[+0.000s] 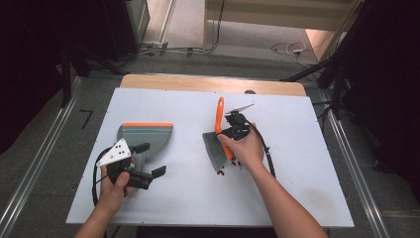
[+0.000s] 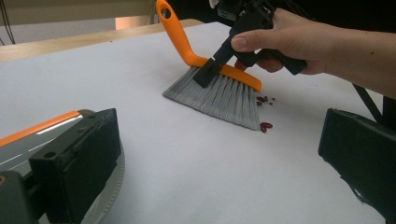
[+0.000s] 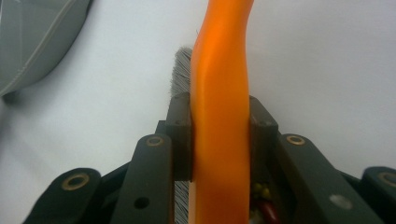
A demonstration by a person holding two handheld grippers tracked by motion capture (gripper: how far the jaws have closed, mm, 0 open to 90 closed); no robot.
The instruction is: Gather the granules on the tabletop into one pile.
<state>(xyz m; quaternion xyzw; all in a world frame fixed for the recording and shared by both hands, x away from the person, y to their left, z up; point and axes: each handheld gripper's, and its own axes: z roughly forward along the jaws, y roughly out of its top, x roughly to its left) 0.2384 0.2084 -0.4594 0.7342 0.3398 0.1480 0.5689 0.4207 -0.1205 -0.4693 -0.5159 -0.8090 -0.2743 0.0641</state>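
The white table (image 1: 297, 198) is lit evenly and brightly from above, while the room around it is almost black at the left and right edges of the high view. Shadows on the surface are soft and short. In the right gripper view the orange brush handle (image 3: 219, 107) is blurred and a little glossy.

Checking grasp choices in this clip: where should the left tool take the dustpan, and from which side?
Probably by the dustpan's short handle stub at its near end, coming from the person's side. The pan lies flat with its orange lip pointing away, so the handle is the one narrow part that open jaws can close across. The left tool sits there, jaws open.
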